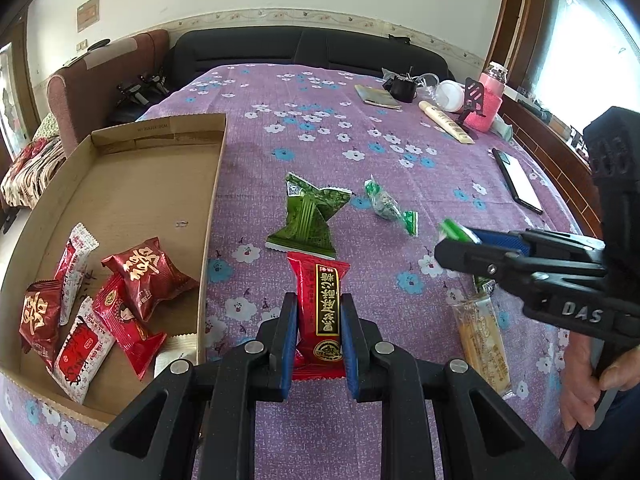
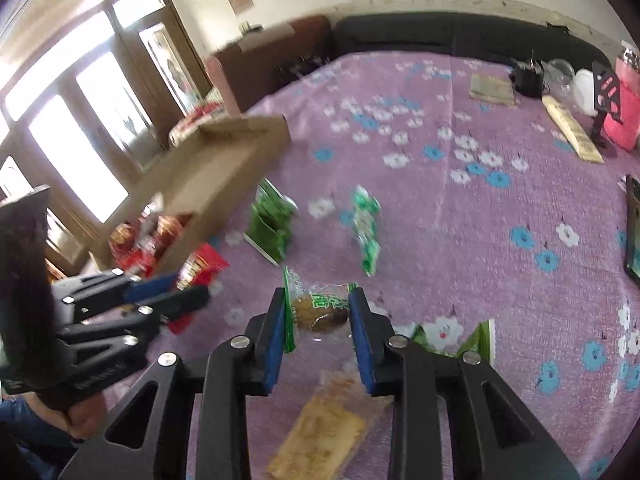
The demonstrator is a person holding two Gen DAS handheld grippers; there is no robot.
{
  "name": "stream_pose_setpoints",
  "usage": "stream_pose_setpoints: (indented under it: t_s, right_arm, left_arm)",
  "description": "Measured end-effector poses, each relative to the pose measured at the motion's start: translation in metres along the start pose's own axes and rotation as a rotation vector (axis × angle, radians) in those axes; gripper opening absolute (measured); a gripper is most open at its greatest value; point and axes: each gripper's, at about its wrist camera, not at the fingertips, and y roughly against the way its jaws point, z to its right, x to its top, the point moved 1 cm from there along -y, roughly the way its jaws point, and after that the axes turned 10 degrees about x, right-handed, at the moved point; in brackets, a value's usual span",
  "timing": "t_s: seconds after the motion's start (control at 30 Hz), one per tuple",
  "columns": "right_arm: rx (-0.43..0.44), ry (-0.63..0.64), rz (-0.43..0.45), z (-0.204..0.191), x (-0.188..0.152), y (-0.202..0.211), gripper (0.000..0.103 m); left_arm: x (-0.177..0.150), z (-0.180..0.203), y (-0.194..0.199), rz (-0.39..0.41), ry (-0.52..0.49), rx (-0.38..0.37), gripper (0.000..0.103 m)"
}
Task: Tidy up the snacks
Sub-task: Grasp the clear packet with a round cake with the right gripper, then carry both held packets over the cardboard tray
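Sorting seems by colour: left gripper (image 1: pixel 318 320) clamps a red bar (image 1: pixel 320 312) beside the box (image 1: pixel 160 184) of red snacks; right gripper (image 2: pixel 318 332) grips a green candy (image 2: pixel 320 308), lower centre.

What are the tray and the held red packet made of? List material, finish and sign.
Tray: corrugated cardboard, matte brown; raw zigzag-cut wall edges show.
Red packet: probably glossy plastic film; it shines, with a crimped zigzag end, held between the left gripper jaws.

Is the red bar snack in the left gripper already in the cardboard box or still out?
Out. The red bar snack sits between the left gripper pads over the purple cloth, beside the cardboard box.
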Motion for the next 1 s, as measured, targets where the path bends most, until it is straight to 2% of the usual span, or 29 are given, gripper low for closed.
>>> stream_pose_setpoints:
  t_s: [0.17, 0.5, 0.73, 1.0]
  right_arm:
    - [0.054, -0.002, 0.059, -0.007, 0.001, 0.005, 0.029]
    - [0.139, 0.059, 0.119, -0.028, -0.002, 0.01, 0.029]
    - [0.156, 0.089, 0.145, -0.036, -0.004, 0.014, 0.03]
    - [0.155, 0.077, 0.164, -0.039, 0.0, 0.017, 0.03]
  left_arm:
    - [0.001, 0.0, 0.001, 0.008, 0.001, 0.008, 0.02]
    - [0.002, 0.002, 0.012, 0.078, -0.017, 0.082, 0.02]
    - [0.004, -0.006, 0.021, 0.126, 0.001, 0.119, 0.02]
    - [0.006, -0.021, 0.029, 0.153, 0.033, 0.126, 0.02]
